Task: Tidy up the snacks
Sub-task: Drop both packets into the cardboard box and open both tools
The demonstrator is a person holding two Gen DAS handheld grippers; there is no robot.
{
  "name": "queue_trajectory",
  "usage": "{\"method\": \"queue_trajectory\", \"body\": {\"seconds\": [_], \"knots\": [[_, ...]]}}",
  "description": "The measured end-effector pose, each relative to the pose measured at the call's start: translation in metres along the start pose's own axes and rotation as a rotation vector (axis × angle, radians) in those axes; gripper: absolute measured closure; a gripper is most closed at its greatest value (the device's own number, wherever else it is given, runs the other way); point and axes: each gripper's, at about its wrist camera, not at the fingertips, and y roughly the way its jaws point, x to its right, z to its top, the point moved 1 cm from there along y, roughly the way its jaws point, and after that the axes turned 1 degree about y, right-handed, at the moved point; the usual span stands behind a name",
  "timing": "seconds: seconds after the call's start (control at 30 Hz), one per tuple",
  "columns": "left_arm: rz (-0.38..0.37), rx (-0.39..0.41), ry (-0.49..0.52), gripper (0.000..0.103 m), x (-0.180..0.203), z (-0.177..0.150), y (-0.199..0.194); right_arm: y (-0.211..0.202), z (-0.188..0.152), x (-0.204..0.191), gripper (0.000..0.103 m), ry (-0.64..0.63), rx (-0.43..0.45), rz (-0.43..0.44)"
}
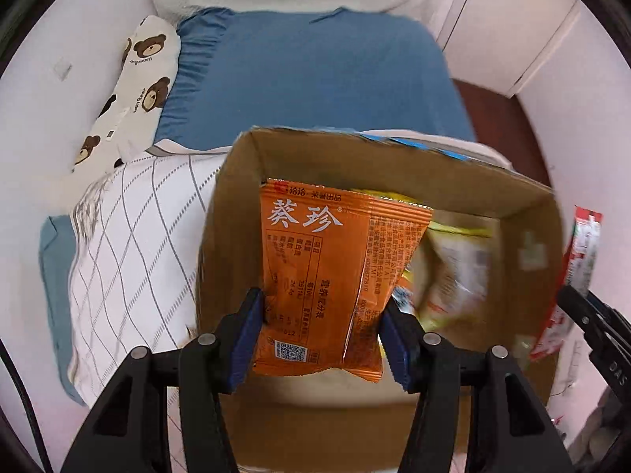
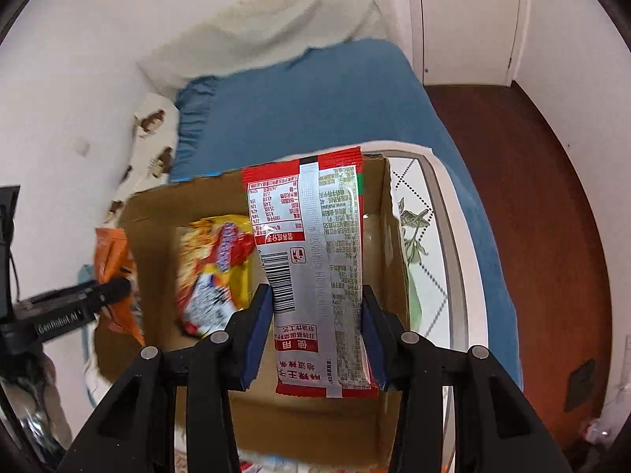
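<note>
The left gripper (image 1: 321,335) has its blue pads clamped on the lower sides of an orange snack packet (image 1: 329,276), which hangs over the open cardboard box (image 1: 244,197). The right gripper (image 2: 315,339) likewise pinches a red-and-silver snack packet (image 2: 315,260) between its pads — above the same box, where a yellow packet (image 2: 215,272) already lies. The box sits on a blue bed (image 1: 315,71).

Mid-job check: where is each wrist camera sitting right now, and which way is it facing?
Left wrist: sits behind the left gripper, facing steeply down into the cardboard box; its jaws clamp an orange packet; the right gripper shows at right.
Right wrist: sits behind the right gripper, facing down into the box; its jaws clamp a red-and-silver packet; the left gripper shows at left.
Shared: box, blue bed, both packets.
</note>
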Motion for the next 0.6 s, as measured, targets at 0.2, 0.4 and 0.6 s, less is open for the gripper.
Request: {"method": "queue_trajectory", "body": {"seconds": [0.2,0.4,0.6], "knots": [[0.032,-0.068,-0.001,0.048,-0.016,0.029,0.049,0.047,0.016,0.002,0.055,0.032,-0.066,-0.063],[-0.085,-0.092,-0.022,0.013,-0.019,0.034,0.062,0.069,0.005,0.003,0.014,0.052,-0.137,-0.064],[-0.087,-0.058,-0.003,0.012,-0.017,0.027,0.057,0.069,-0.001,-0.002,0.008,0.058,-0.147,-0.059]]}}
